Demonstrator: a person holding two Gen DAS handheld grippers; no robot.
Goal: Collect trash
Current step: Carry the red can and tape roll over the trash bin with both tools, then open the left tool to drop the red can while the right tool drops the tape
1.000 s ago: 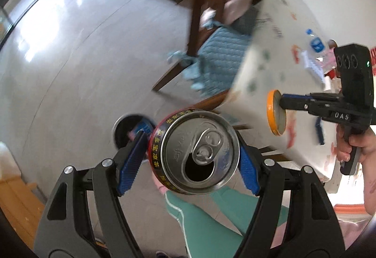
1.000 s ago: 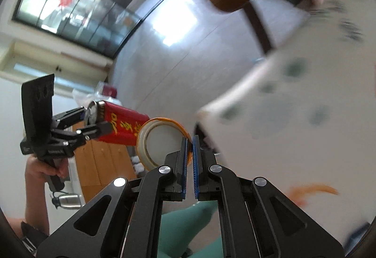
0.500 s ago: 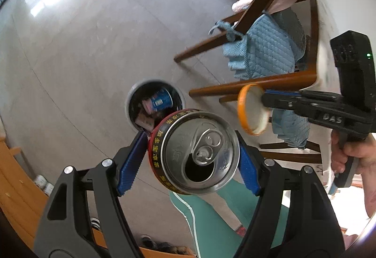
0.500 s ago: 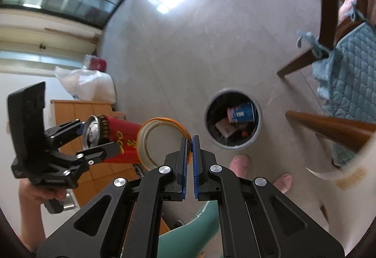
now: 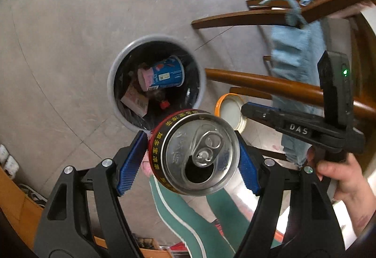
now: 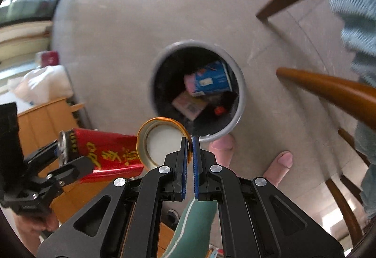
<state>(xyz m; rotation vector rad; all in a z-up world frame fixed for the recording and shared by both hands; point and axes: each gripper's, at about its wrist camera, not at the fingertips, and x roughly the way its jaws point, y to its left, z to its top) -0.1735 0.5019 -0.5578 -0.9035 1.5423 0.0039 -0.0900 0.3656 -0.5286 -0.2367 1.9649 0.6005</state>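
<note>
A: What is gripped by the left gripper (image 5: pixel 191 156)?

B: An opened red can (image 5: pixel 196 152) is clamped between its blue-padded jaws, held in the air just beside the rim of the round bin (image 5: pixel 112 74) on the floor.

A: And the right gripper (image 6: pixel 190 164)?

B: Its jaws are pressed nearly together on the edge of an orange lid (image 6: pixel 162 144), held above the bin's near rim. A blue cup (image 6: pixel 212 80) and a paper carton (image 6: pixel 189 105) are seen lying inside the bin. Wooden chair legs (image 6: pixel 329 87) are seen near the bin.
</note>
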